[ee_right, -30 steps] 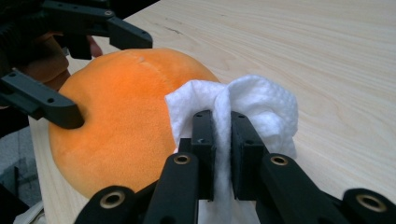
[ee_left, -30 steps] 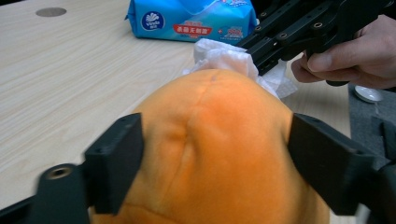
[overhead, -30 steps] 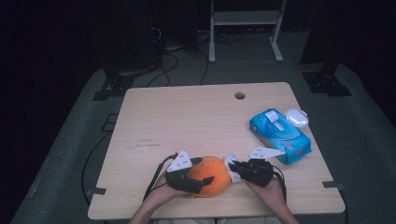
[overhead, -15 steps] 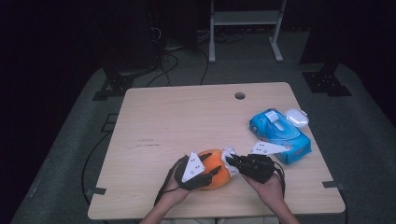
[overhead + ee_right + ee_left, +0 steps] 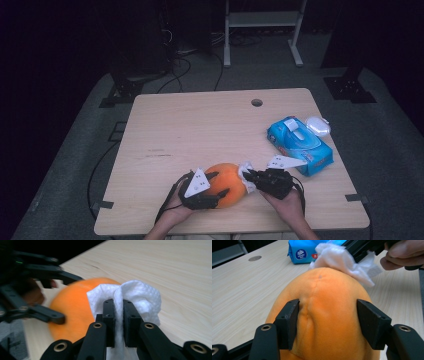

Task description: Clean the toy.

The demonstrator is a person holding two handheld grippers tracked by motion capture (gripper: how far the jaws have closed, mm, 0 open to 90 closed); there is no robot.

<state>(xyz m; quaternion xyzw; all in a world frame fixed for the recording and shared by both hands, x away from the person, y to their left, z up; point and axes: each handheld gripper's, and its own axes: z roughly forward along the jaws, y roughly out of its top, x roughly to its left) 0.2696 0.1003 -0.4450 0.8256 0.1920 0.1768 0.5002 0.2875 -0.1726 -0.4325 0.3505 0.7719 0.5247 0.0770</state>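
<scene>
At the table's six o'clock edge, the left gripper [image 5: 216, 186], jaws just reopening, brackets a round orange plush ball [image 5: 229, 184]. The right gripper [image 5: 248, 176] pinches a crumpled white tissue [image 5: 342, 260] against it; wiping looks unfinished.

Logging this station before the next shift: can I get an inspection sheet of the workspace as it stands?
Surface: pale wooden table, round hole near the far edge.
Job's things: orange ball at the near edge; white tissue against its side.
Clutter: blue wipes pack at right, small white case beside it.
Grippers: left gripper straddles the ball, jaws just reopening, the left pad at the ball's surface, the right one with a narrow gap; right gripper shut on the tissue.
Cables: black cable trails from the left gripper; more on the floor behind.
Surroundings: dark room, grey floor mat, metal stand legs at the back.
</scene>
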